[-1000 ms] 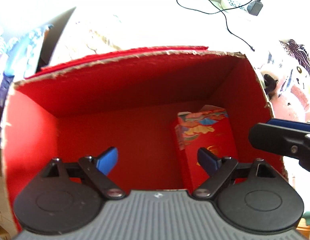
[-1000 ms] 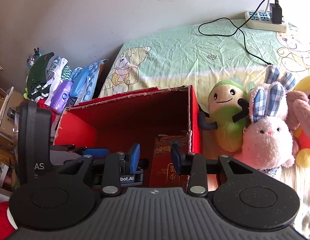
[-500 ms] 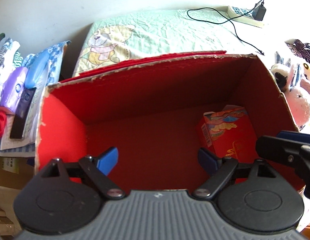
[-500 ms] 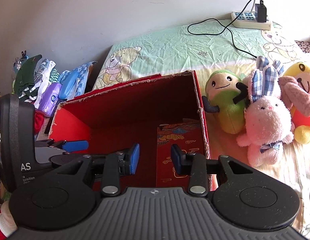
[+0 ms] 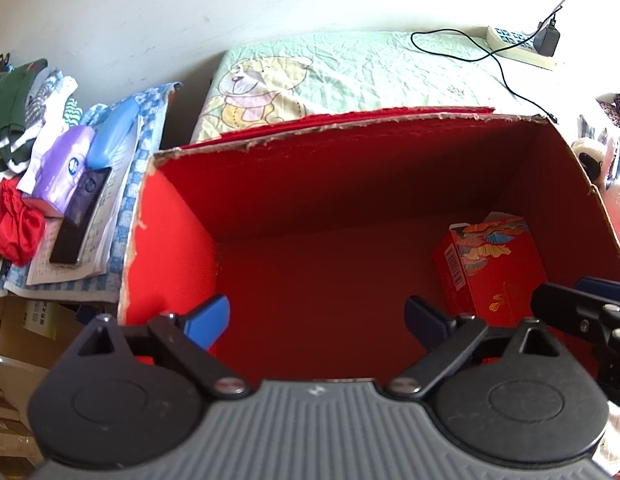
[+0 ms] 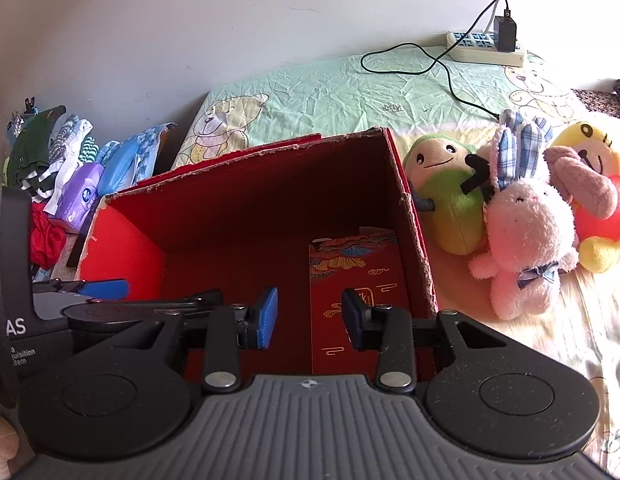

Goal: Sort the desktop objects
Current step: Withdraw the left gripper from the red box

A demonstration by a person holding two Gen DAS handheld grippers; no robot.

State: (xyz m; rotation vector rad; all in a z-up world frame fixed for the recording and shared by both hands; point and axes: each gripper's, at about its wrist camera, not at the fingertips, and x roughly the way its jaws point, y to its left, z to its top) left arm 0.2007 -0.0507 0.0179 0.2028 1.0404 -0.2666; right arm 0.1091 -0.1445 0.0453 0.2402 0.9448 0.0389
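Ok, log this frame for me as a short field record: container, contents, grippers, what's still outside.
container: red box, open top, on the bed sheet
contents: one red packet, against the box's right wall
left gripper: open, empty, over the box
right gripper: open, empty, over the packet
outside, right of box: green plush, pink rabbit, yellow plush
outside, left of box: tissue pack, clothes
far end: power strip

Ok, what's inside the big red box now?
Inside the red box: one small red carton lying against its right wall. The floor otherwise shows bare; the near strip is hidden behind both claws.
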